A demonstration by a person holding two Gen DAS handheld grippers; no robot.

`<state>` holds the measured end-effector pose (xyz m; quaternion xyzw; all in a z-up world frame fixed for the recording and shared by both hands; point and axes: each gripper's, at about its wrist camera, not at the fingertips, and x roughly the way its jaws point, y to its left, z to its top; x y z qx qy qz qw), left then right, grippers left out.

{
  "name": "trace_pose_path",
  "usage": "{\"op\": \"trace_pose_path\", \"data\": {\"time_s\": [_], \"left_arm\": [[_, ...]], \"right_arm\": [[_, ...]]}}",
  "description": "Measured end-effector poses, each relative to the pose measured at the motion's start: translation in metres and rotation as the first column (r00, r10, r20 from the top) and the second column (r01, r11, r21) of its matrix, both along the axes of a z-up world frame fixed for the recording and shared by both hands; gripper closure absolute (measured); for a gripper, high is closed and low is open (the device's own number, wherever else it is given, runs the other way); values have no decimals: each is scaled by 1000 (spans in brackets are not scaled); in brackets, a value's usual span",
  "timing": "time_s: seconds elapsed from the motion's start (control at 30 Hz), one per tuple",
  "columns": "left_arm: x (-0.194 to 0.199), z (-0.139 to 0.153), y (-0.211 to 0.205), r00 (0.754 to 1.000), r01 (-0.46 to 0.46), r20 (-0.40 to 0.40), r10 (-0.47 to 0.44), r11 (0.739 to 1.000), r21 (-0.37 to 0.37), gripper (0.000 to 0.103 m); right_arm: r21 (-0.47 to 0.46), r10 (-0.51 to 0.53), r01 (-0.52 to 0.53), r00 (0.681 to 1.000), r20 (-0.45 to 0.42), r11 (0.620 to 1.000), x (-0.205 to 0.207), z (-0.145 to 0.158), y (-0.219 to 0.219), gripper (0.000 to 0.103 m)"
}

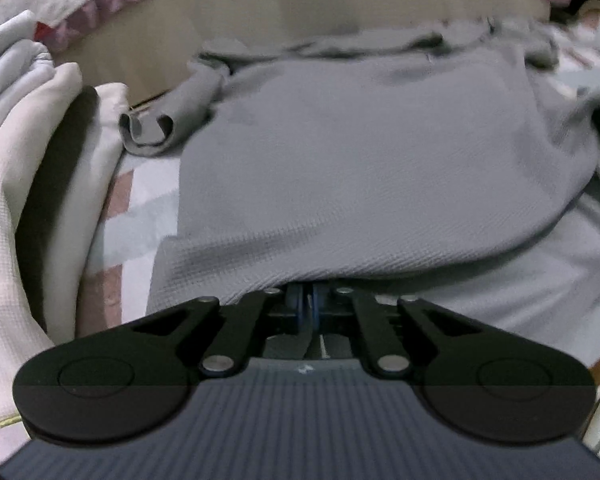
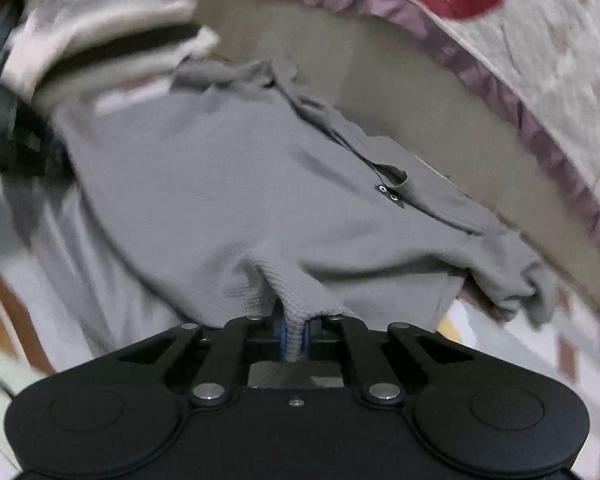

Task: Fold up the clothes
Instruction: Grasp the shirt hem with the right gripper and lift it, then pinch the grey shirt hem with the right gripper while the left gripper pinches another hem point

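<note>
Patterned pink-and-white bedspread [image 1: 140, 204] underneath, gray shorts [image 1: 360, 160] spread across it. Nearest, left gripper [image 1: 306, 304] pinched shut on the shorts' hem, right gripper [image 2: 294, 334] clamped on a gathered tuck of the same hem. Beyond the shorts' middle, waistband with two metal eyelets [image 2: 388, 193]. Left of the shorts, a rolled gray leg end [image 1: 152, 124] and a pile of pale folded clothes [image 1: 28, 128]. Past the shorts, beige wall [image 2: 420, 112] and a floral quilt [image 2: 540, 60].
</note>
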<state>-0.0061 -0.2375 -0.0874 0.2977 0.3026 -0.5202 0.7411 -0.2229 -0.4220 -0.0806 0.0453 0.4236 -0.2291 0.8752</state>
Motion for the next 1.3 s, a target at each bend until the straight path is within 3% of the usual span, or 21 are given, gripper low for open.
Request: {"op": "trace_pose_path", "data": {"time_s": [0.07, 0.13, 0.2, 0.23, 0.3, 0.37, 0.5, 0.57, 0.7, 0.77, 0.83, 0.93, 1.0, 1.03, 1.07, 1.13, 1.17, 1.23, 1.3], "left_arm": [[12, 2, 1, 997, -39, -74, 36, 999, -37, 98], [28, -1, 1, 984, -93, -161, 82, 994, -60, 98], [42, -6, 0, 965, -147, -228, 128, 987, -70, 98], [47, -11, -3, 960, -171, -236, 153, 983, -61, 98], [57, -15, -5, 948, -205, -262, 178, 975, -81, 96], [63, -14, -7, 939, -225, -285, 195, 971, -77, 96], [63, -8, -8, 942, -219, -270, 198, 974, -52, 95], [64, -4, -8, 942, -228, -262, 209, 972, -46, 95], [74, 7, -4, 947, -259, -215, 239, 964, -68, 93], [82, 12, 2, 935, -280, -251, 251, 956, -88, 88], [89, 18, 9, 924, -293, -284, 255, 951, -99, 87], [91, 24, 15, 926, -287, -279, 253, 954, -85, 84], [88, 26, 18, 929, -276, -275, 248, 959, -70, 80], [86, 27, 19, 930, -267, -277, 241, 962, -59, 79], [81, 27, 18, 934, -246, -275, 226, 968, -41, 75], [68, 24, 15, 947, -195, -258, 190, 981, 4, 66], [60, 22, 12, 958, -161, -235, 166, 986, 41, 59], [42, 10, 3, 984, -117, -116, 135, 982, 150, 59], [30, 0, -2, 995, -88, -33, 97, 974, 211, 59]], "right_arm": [[196, -115, 108, 993, 26, 975, -2, -5, -42, 94], [351, -255, 226, 966, 38, 909, -9, -13, -79, 88], [450, -418, 355, 907, 46, 820, -22, -23, -110, 67], [462, -466, 393, 883, 51, 795, -27, -27, -119, 58], [405, -494, 430, 867, 62, 807, -31, -30, -124, 58], [342, -488, 444, 871, 53, 828, -30, -29, -117, 58], [248, -370, 337, 923, 103, 908, -22, -14, -73, 58], [249, -292, 256, 949, 122, 934, -18, -7, -56, 59], [309, -188, 166, 981, 44, 936, 2, -21, -29, 57], [264, -194, 187, 981, -1, 946, 13, -30, -24, 37], [184, -237, 241, 970, -44, 953, 24, -39, -25, 31], [105, -298, 304, 952, -69, 947, 33, -48, -34, 26], [97, -330, 334, 942, -55, 938, 27, -44, -39, 49], [104, -337, 341, 940, -53, 934, 23, -41, -41, 78], [113, -344, 348, 938, -49, 931, 17, -37, -41, 89], [120, -363, 365, 931, -44, 923, 1, -30, -41, 100], [108, -375, 378, 926, -49, 919, -7, -27, -40, 100], [109, -402, 405, 914, -54, 908, -28, -20, -37, 100], [112, -414, 418, 908, -56, 902, -44, -15, -32, 100]]}}
